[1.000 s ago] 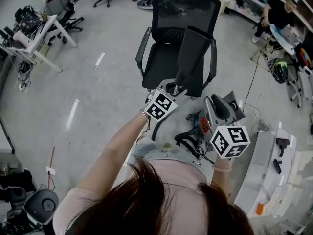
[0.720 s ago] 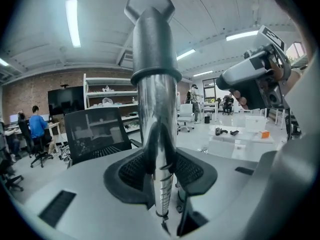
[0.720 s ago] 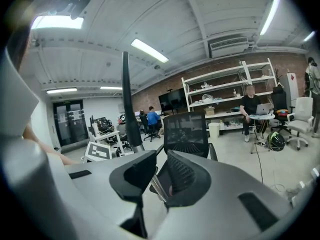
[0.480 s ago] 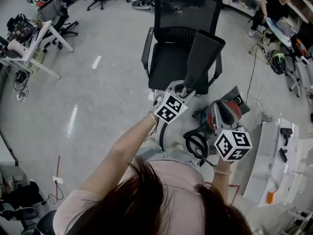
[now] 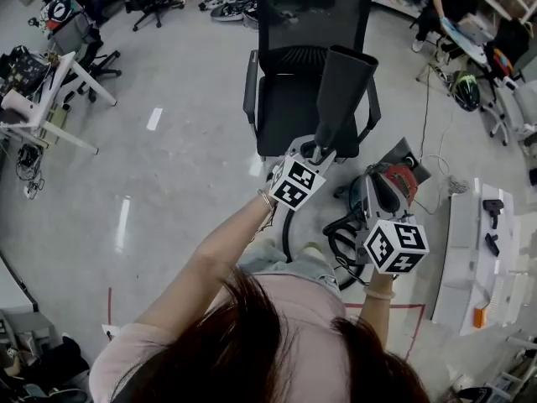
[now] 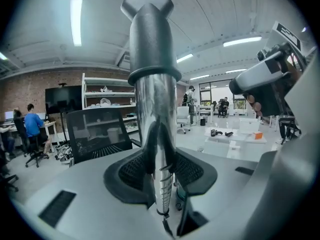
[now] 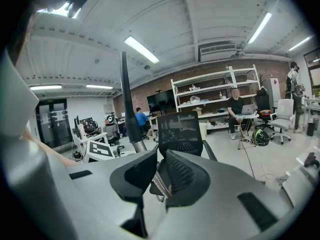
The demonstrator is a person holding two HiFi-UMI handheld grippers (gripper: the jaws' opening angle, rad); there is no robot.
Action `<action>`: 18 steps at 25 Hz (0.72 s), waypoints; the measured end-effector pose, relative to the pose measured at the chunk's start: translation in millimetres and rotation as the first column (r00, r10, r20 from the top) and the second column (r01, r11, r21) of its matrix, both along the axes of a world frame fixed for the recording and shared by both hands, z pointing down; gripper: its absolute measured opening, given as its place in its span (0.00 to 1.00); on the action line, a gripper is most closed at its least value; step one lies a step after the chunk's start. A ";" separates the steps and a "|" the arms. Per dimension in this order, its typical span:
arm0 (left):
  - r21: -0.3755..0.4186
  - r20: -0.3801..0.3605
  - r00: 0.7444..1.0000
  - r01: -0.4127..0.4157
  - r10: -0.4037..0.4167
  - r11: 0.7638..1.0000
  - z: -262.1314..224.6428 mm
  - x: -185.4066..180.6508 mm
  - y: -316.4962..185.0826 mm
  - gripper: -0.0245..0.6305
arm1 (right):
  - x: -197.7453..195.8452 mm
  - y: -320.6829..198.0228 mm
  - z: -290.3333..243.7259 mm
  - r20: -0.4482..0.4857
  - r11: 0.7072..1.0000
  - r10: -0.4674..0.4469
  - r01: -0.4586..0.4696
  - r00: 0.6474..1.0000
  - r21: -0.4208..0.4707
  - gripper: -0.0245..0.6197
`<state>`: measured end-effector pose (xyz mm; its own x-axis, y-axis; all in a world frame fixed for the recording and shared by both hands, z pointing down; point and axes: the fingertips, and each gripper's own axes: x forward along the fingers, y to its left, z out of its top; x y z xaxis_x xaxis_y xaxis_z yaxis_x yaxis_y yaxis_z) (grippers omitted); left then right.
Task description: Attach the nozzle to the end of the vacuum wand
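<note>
My left gripper (image 5: pixel 315 151) is shut on the chrome vacuum wand (image 6: pixel 155 119), which rises steeply between its pads. A dark, flared nozzle (image 5: pixel 344 86) sits on the wand's upper end (image 6: pixel 150 39). In the right gripper view the same nozzle (image 7: pixel 126 104) stands to the left. My right gripper (image 5: pixel 376 190) hangs to the right of the wand, over the red and grey vacuum body (image 5: pixel 401 179). Its jaws (image 7: pixel 159 176) are closing to a narrow gap, and I see only the chair through it. A black hose (image 5: pixel 340 242) loops beside the vacuum.
A black mesh office chair (image 5: pixel 306 65) stands right behind the nozzle. Desks with gear (image 5: pixel 42 82) line the left. A white bench with tools (image 5: pixel 491 242) runs along the right. A cable (image 5: pixel 428 124) trails on the floor, and people sit at the back right (image 5: pixel 457 2).
Both hands have drifted a little to the right with the view. The wand and nozzle stay in the left grip. The right gripper now sits nearer the vacuum body.
</note>
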<state>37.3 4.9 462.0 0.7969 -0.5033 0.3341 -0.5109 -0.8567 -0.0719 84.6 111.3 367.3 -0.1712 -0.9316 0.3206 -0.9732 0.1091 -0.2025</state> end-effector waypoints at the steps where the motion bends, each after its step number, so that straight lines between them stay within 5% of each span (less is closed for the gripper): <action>1: -0.001 -0.002 1.000 -0.004 0.004 1.000 -0.5 -1.3 0.0 0.27 | -3.0 -0.4 -1.0 -0.001 1.000 0.007 -0.007 1.000 0.002 0.15; 18: -0.003 -0.001 0.997 -0.073 0.073 0.997 4.6 2.6 3.4 0.27 | -20.4 -5.0 3.5 -0.036 1.000 0.019 -0.019 0.999 -0.019 0.12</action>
